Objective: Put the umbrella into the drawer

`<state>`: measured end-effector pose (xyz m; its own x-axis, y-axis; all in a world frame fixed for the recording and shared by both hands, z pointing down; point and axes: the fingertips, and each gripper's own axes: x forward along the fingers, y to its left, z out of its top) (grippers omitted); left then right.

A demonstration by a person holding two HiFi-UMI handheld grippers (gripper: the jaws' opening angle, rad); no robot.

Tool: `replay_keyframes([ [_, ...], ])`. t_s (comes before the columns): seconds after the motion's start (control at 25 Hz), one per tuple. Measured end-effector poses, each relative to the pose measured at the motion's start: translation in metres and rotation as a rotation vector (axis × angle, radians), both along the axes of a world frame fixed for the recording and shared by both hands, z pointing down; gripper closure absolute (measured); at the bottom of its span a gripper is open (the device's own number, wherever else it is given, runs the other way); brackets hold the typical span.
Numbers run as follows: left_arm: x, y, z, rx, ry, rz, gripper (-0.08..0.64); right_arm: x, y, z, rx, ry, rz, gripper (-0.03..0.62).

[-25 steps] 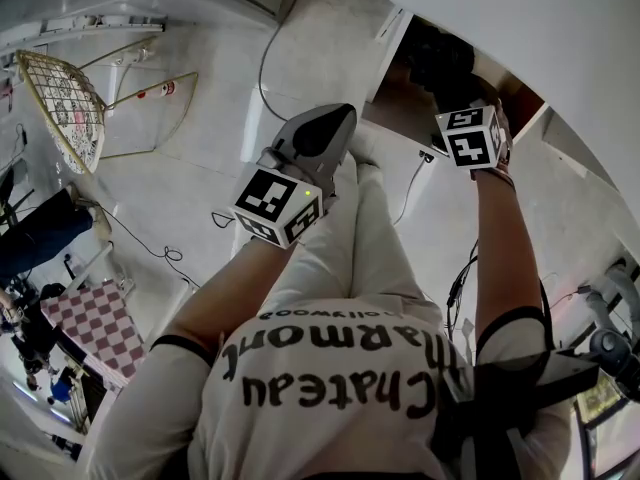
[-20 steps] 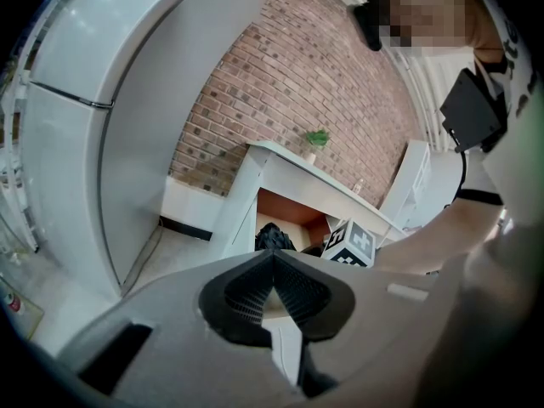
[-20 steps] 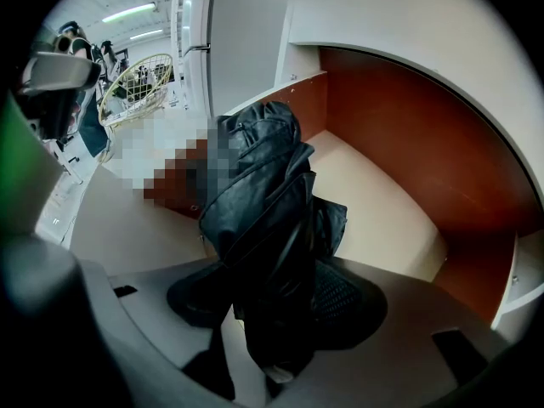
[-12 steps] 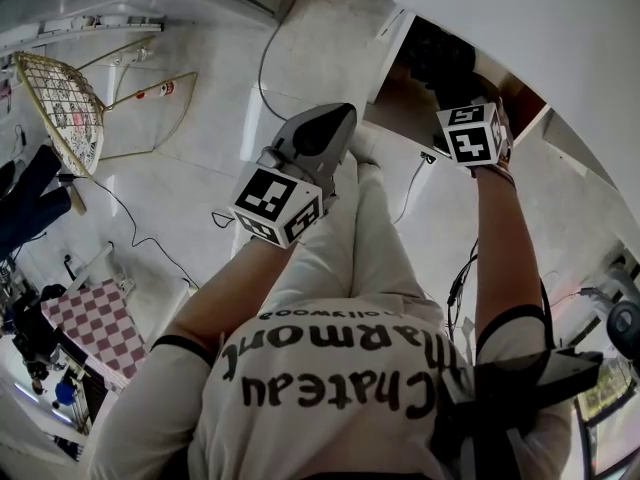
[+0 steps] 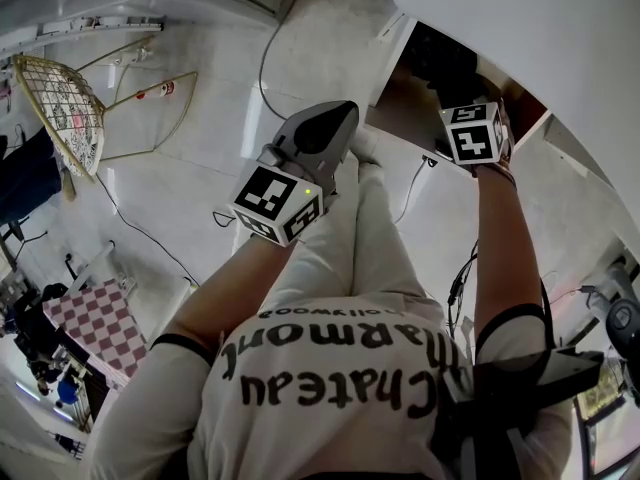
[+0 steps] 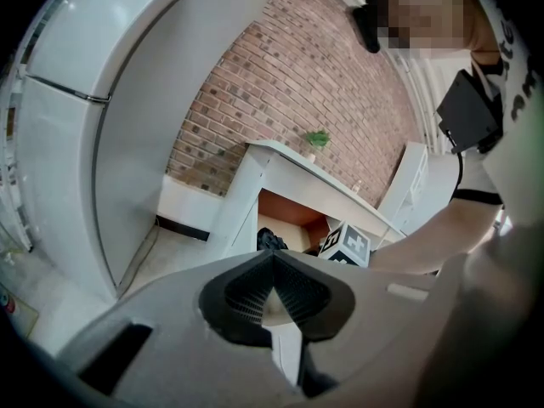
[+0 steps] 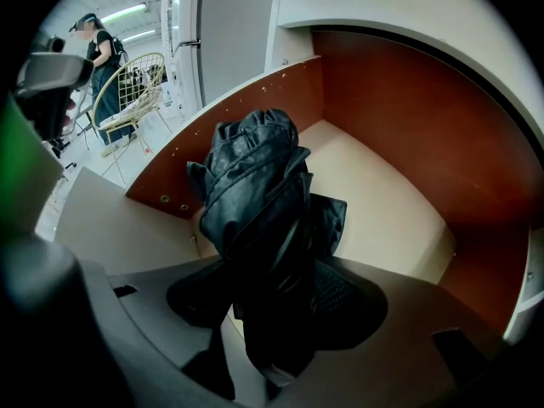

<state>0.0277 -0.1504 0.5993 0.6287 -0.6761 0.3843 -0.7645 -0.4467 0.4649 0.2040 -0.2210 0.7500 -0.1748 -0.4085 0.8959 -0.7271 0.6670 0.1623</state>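
Observation:
A black folded umbrella (image 7: pixel 255 202) hangs in my right gripper (image 7: pixel 276 308), which is shut on its lower part. It is over the pale bottom of the open drawer (image 7: pixel 378 202), with reddish-brown walls around it. In the head view the umbrella (image 5: pixel 440 63) shows as a dark bundle inside the drawer (image 5: pixel 398 116), under the white desk top, beyond the right gripper's marker cube (image 5: pixel 470 133). My left gripper (image 5: pixel 322 133) is held in front of the person's legs, apart from the drawer. Its jaws (image 6: pixel 272 257) meet at the tips with nothing between them.
The white desk top (image 5: pixel 540 38) overhangs the drawer. A wire chair (image 5: pixel 60 108) and a checkered mat (image 5: pixel 95 323) stand at the left, with a cable (image 5: pixel 140 238) across the floor. A refrigerator (image 6: pixel 85 143) is left of the desk. A person (image 7: pixel 102 53) stands by the chair.
My right gripper with the umbrella has shifted slightly down and right at the drawer. The left gripper has barely moved. The dark figure at the far left has moved.

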Motion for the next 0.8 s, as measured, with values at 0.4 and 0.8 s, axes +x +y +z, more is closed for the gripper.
replay_keyframes([
  [0.4, -0.005, -0.012, 0.009, -0.017, -0.023, -0.021, 0.546, 0.001, -0.004, 0.007, -0.062, -0.010, 0.013, 0.340],
  [0.8, -0.012, -0.016, 0.022, -0.071, -0.026, -0.065, 0.545, 0.004, -0.005, 0.015, -0.065, -0.046, 0.008, 0.328],
])
